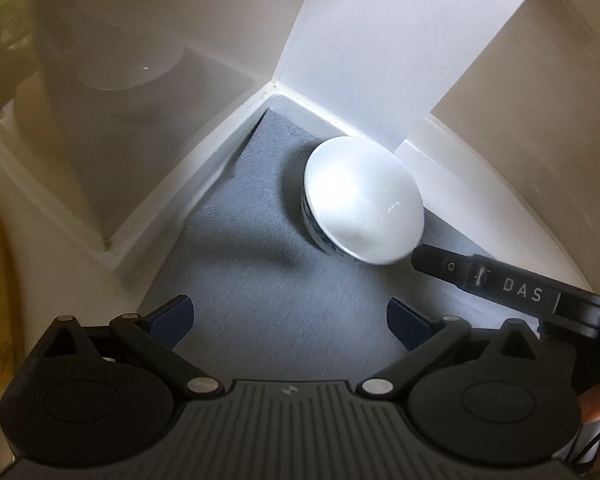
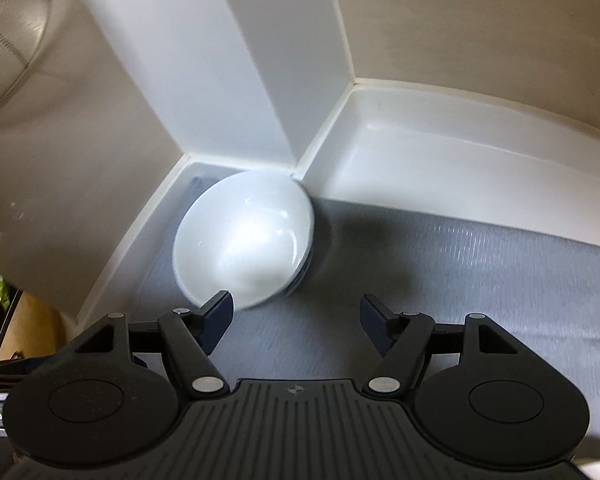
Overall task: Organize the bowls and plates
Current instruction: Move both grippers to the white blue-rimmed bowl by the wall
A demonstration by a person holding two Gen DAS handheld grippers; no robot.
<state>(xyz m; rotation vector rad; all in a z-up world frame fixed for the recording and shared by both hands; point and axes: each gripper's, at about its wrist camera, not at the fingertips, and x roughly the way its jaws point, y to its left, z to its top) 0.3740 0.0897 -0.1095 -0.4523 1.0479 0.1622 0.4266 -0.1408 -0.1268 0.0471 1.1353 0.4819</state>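
Both fingers (image 2: 220,312) off the bowl (image 2: 244,240)

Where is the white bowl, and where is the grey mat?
white bowl (image 2: 244,236), right wrist view, on its shiny inside.
grey mat (image 1: 260,300), left wrist view, on a bare part in front of the bowl.

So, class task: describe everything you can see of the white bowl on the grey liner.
The white bowl looks like glossy ceramic, plain white inside and empty, with light glinting off it. It stands upright as the top of a small stack; a blue-patterned bowl rim shows just beneath it. The stack sits on the grey liner in the back corner of a white cabinet, close to the walls. Neither set of tongs grips it.
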